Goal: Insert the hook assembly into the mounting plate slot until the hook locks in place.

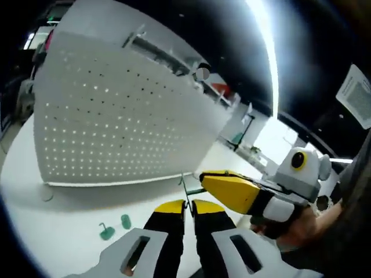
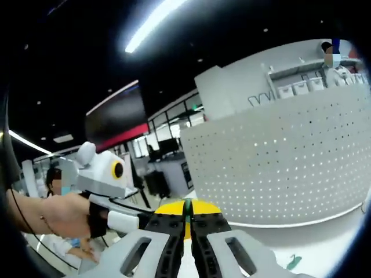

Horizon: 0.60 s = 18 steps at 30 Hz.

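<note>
The white perforated mounting plate (image 1: 116, 116) stands upright on the table, and it also rises at the right of the right gripper view (image 2: 290, 162). My left gripper (image 1: 186, 206) is shut on a thin green wire hook assembly (image 1: 183, 186) that sticks up from its yellow tips, a short way in front of the plate's lower edge. My right gripper (image 1: 203, 178) comes in from the right, its yellow jaws closed on the same green wire. In its own view the right gripper (image 2: 186, 213) shows a green sliver (image 2: 186, 204) pinched between its tips, and the left gripper (image 2: 107, 174) sits at the left.
Two loose green hook pieces (image 1: 107, 233) (image 1: 126, 220) lie on the white table (image 1: 52, 220) left of my left gripper. Another green piece (image 2: 293, 262) lies near the plate's base. A person's hand (image 2: 64, 214) holds the left gripper. Shelving stands behind the plate.
</note>
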Motion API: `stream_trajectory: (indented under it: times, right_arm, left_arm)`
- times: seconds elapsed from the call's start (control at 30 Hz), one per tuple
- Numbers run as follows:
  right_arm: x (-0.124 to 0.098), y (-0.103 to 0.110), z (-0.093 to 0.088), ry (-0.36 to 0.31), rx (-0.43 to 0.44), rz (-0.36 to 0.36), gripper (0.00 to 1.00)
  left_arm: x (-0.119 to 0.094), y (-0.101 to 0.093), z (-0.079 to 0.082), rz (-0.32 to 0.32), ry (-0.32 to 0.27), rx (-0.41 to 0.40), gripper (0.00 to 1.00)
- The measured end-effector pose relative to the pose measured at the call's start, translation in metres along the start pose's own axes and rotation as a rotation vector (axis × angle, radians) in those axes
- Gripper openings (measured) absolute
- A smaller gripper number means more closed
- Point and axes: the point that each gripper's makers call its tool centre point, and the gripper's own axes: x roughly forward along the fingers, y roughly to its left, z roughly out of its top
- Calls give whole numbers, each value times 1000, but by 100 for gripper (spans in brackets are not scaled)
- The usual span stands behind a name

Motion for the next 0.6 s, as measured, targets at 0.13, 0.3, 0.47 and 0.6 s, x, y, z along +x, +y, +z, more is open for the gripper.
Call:
stream_trajectory:
  times: [0.13,0.3,0.47,0.6]
  right_arm:
    - [-4,-2,1,-8,-8,-8,0]
    - [-5,-2,3,-16,-15,-11,0]
    - [-5,1,5,-21,-27,-5,0]
    - [-5,1,5,-18,-13,-5,0]
  left_arm:
    - [2,-5,2,-26,-1,-11,5]
    - [2,-6,3,-33,-5,-34,4]
    - [-1,-6,8,-19,-27,12,2]
    - [-1,-5,9,-3,-23,45,1]
